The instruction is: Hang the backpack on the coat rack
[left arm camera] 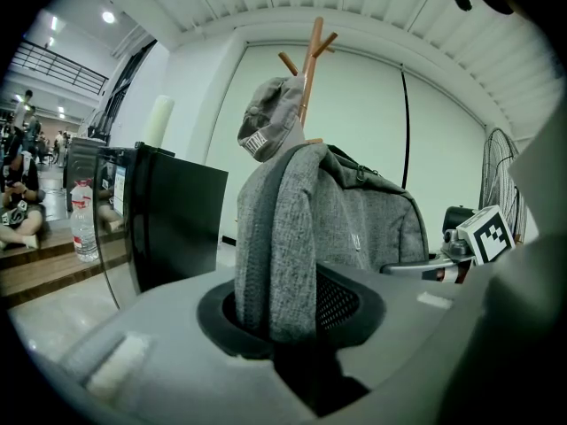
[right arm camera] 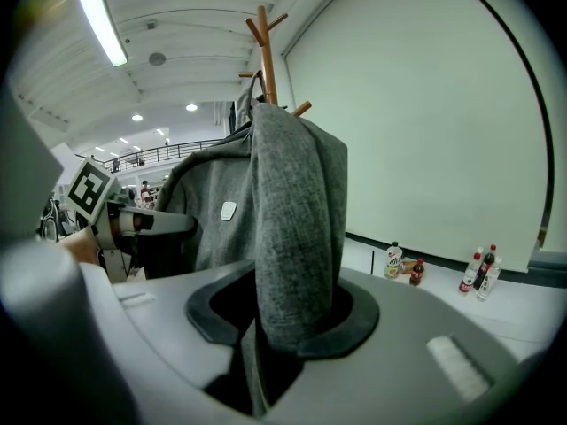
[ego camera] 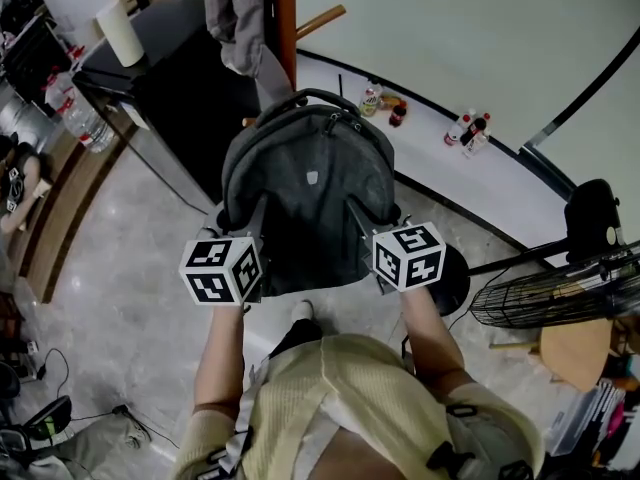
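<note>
A grey backpack (ego camera: 308, 193) hangs upright between my two grippers, front panel toward me. My left gripper (ego camera: 252, 223) is shut on its left edge, and grey fabric (left arm camera: 282, 237) fills the jaws in the left gripper view. My right gripper (ego camera: 362, 218) is shut on the right edge, where folded fabric (right arm camera: 294, 228) runs down between the jaws. The wooden coat rack (ego camera: 286, 13) stands just behind the backpack's top handle. Its pegs (left arm camera: 310, 47) rise above the pack, and a grey cap (left arm camera: 270, 118) hangs on it. The rack's top (right arm camera: 265, 47) also shows in the right gripper view.
A black cabinet (ego camera: 185, 78) with a paper roll (ego camera: 121, 30) stands left of the rack. Several bottles (ego camera: 468, 132) line a white ledge along the wall. A floor fan (ego camera: 560, 290) and a wooden stool (ego camera: 575, 353) are at the right.
</note>
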Demonstrator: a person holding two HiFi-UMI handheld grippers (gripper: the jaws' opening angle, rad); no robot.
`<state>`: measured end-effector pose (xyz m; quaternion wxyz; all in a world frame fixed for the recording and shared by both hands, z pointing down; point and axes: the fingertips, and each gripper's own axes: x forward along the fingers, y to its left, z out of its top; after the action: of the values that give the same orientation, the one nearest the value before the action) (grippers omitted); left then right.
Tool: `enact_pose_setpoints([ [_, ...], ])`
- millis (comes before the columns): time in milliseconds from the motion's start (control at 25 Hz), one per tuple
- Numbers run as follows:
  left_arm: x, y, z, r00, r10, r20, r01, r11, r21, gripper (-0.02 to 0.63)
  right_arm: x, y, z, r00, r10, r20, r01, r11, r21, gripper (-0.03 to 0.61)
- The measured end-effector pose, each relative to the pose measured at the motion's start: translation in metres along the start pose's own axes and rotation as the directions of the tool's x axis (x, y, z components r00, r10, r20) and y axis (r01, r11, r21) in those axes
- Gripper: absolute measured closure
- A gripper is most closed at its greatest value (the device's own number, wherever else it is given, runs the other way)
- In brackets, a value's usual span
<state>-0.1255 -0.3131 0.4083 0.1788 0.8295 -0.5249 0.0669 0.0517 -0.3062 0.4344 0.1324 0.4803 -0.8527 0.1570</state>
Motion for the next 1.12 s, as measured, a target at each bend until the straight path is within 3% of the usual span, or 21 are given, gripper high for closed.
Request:
enact_pose_setpoints([
  [1120,0.030,0.021,-0.017,1.000,-0.009,-0.027,0.008,1.000,-0.026,0.506,0.034,-0.014,-0.016,1.000,0.005,-0.030,-0.004,1.000,0.024,0.446],
])
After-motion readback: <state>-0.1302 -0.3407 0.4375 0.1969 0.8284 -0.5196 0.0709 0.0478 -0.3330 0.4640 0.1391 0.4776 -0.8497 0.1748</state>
